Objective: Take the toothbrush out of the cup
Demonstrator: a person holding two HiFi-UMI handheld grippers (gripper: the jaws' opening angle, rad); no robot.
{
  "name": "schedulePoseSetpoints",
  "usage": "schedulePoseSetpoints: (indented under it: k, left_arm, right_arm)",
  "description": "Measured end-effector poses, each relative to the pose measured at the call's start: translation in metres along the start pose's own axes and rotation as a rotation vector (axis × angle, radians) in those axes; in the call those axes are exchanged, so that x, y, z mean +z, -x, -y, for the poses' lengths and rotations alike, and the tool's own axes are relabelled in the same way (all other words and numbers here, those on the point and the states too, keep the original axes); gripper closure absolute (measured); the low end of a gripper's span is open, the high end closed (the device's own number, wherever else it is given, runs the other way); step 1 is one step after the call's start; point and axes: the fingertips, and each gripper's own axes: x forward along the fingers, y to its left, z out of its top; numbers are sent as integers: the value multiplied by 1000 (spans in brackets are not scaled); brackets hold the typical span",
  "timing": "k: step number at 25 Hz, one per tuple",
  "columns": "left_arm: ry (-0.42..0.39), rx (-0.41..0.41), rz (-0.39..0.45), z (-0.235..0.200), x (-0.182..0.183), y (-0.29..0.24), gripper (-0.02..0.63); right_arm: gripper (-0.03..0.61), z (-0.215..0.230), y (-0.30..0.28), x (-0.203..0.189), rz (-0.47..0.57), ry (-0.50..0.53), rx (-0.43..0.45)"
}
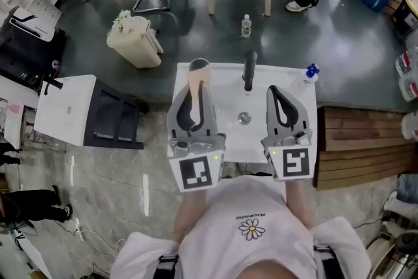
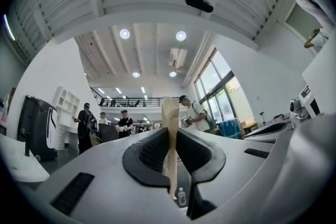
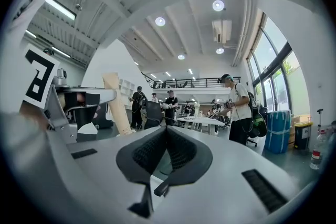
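Note:
A tan toothbrush [image 1: 196, 80] is pinched between the jaws of my left gripper [image 1: 194, 92], which is shut on it. In the left gripper view the toothbrush [image 2: 169, 128] stands upright between the pads, sticking out above and below my left gripper [image 2: 172, 132]. Its far end lies at the grey cup [image 1: 199, 64] on the far left corner of the white sink [image 1: 287, 78]; whether it is still inside the cup is hidden. My right gripper [image 1: 279, 91] hovers over the right side of the basin, shut and empty [image 3: 167, 131]. The right gripper view shows the toothbrush [image 3: 116, 105] off to its left.
A black faucet [image 1: 249, 70] stands at the sink's back edge, the drain [image 1: 243, 118] lies in the basin, and a blue-capped bottle [image 1: 311, 72] sits at the far right corner. A wooden bench [image 1: 359, 147] adjoins on the right, a white cabinet [image 1: 68, 108] on the left. A bin [image 1: 134, 41] stands beyond.

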Motion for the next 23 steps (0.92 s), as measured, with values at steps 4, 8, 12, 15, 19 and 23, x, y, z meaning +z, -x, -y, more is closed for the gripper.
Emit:
schedulePoseSetpoints:
  k: [4,8,12,15,19,23]
  left_arm:
    - [1,1,-1,2,-1,-1,560]
    - [11,-3,-4,3,-4,0,560]
    - [23,-7,-6,4,-5,0,560]
    - [28,-4,-3,4,-5,0,560]
    - [23,-2,-5,3,-4,0,560]
    - [33,-1,-8,0,-4,1,560]
  right_arm:
    - [566,3,1,1,3,-2,-10]
    - [566,5,3,-1,-1,-13,-18]
    - [566,4,2,-3,-3,-15,-15]
    - [566,2,3,-3,-3,-14,-8]
    - [566,2,3,-3,-7,-14,-8]
    - [566,3,3,-4,-14,-13,-13]
